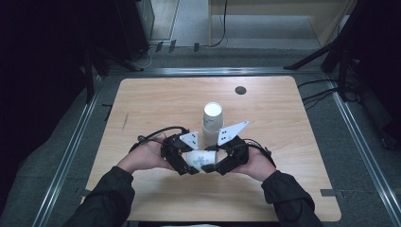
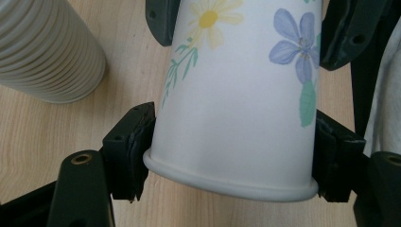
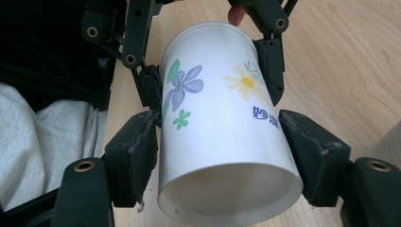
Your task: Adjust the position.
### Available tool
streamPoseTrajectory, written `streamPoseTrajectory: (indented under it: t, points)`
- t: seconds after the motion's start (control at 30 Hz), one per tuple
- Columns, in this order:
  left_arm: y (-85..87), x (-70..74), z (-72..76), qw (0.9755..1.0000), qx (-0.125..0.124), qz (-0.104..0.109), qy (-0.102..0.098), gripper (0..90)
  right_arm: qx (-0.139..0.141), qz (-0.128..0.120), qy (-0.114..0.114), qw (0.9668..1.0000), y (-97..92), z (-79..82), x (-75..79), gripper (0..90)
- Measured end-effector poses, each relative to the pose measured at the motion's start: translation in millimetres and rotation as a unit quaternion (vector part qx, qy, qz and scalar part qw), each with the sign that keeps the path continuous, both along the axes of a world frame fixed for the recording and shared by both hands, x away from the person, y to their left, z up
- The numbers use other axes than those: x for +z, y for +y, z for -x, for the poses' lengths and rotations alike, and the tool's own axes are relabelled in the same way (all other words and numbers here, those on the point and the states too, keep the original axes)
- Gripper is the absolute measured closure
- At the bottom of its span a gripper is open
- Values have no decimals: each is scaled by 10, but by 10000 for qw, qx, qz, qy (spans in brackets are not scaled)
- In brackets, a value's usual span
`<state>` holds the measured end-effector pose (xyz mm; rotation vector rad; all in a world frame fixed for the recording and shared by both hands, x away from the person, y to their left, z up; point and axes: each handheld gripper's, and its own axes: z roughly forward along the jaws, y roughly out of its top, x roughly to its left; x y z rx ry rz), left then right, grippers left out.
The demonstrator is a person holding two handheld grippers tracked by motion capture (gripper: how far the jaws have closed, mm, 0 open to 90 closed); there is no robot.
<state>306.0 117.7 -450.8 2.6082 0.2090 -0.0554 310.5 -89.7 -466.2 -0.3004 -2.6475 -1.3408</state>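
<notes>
A white paper cup [image 1: 201, 160] printed with flowers lies on its side in the air, held from both ends just above the wooden table [image 1: 283, 123]. My left gripper [image 1: 189, 166] [image 2: 231, 151] is shut on it, pads [image 2: 135, 142] pressing just behind the rolled rim. My right gripper [image 1: 213, 166] [image 3: 227, 146] is shut on the same cup [image 3: 222, 118] near its recessed base, pads [image 3: 309, 151] against both sides. The left gripper [image 3: 210, 80] grips the far end in the right gripper view. In the left gripper view the right gripper [image 2: 250, 28] flanks the cup [image 2: 236, 104] at the top.
An upside-down stack of ribbed white paper cups [image 1: 212, 122] [image 2: 47, 52] stands on the table just behind the grippers. A dark round hole [image 1: 240, 90] sits near the table's far edge. Both forearms in dark sleeves come in over the near edge.
</notes>
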Motion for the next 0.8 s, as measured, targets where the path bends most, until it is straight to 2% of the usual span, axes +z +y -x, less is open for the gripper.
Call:
streamPoseTrajectory:
  t: [0.3, 0.37, 0.47, 0.63, 0.8]
  points:
    - [5, 5, 0, 10000, -22, 72, 21, 268, 41, 49, -47, 10000, 2, 7, 12, 350]
    - [13, 5, -8, 9999, 33, 110, 56, 240, 32, 30, -52, 10000, 0, 4, 21, 346]
    - [34, 0, -28, 9997, 159, 136, 122, 121, -12, -30, -94, 10000, -26, -5, 43, 344]
    - [131, 52, -51, 9983, 336, 465, 133, 128, -123, -219, -98, 9996, -131, -40, 106, 342]
    - [221, 82, -56, 9945, 557, 875, 155, 132, -236, -417, -111, 9988, -232, -55, 170, 340]
